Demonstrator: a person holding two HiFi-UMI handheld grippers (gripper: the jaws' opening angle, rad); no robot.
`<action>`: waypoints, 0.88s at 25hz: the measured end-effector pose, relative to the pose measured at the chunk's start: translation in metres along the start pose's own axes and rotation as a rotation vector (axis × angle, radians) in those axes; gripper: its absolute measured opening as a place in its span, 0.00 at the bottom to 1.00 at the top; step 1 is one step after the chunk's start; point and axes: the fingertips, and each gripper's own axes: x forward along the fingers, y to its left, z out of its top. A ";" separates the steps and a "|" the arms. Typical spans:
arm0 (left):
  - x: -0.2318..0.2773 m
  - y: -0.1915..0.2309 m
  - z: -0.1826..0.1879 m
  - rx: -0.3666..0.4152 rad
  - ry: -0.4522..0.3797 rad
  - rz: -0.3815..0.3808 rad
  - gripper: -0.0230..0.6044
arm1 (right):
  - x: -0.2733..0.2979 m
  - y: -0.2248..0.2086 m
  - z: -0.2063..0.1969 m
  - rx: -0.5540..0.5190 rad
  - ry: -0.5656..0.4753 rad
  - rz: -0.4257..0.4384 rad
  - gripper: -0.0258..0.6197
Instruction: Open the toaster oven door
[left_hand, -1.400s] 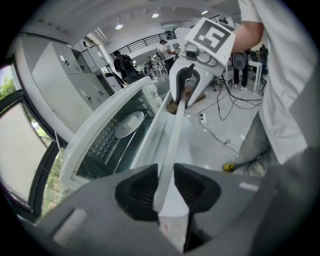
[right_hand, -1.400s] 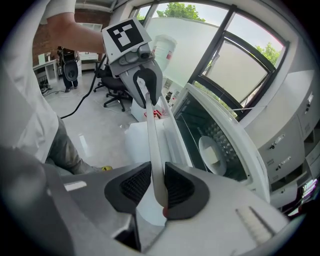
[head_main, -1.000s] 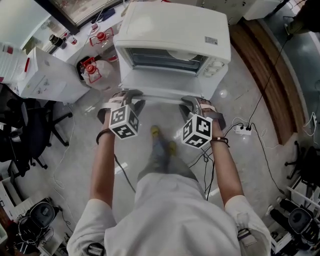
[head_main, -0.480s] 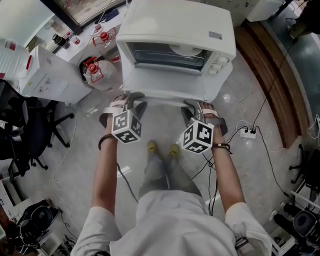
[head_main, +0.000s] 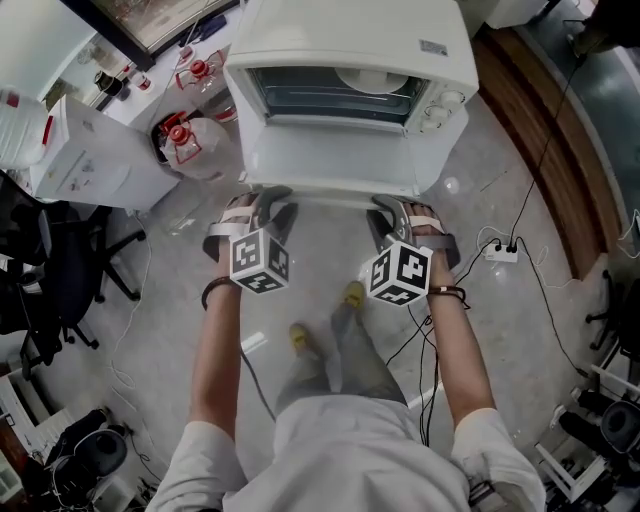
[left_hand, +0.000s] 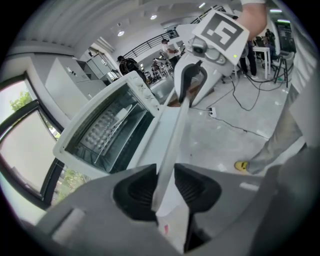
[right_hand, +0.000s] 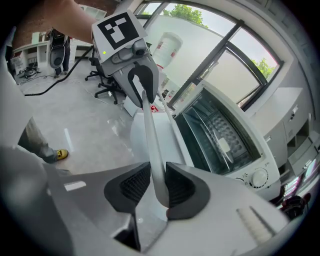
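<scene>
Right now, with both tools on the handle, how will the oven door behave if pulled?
Likely rigid: the handle runs straight between left tool and right tool. The door, tilted outward at the top, probably pivots about its bottom edge rather than lifting free.

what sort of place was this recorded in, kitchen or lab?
Likely an office or lab workspace, not a kitchen: office chairs, a power strip lying on the floor, and large windows.

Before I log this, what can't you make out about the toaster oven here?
The white round item inside the toaster oven: head view, the oven's top covers most of it.
Markings on the dials: right gripper view, too small.
Oven's rear: head view, cut off by the top edge.
</scene>
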 end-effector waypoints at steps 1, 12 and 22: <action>0.001 -0.002 -0.001 0.005 -0.004 0.004 0.20 | 0.001 0.002 -0.001 -0.001 0.001 -0.009 0.18; 0.021 -0.033 -0.021 0.078 -0.030 0.097 0.19 | 0.022 0.035 -0.016 -0.029 0.007 -0.116 0.18; 0.045 -0.063 -0.039 0.111 -0.067 0.183 0.23 | 0.046 0.064 -0.033 -0.038 -0.007 -0.203 0.18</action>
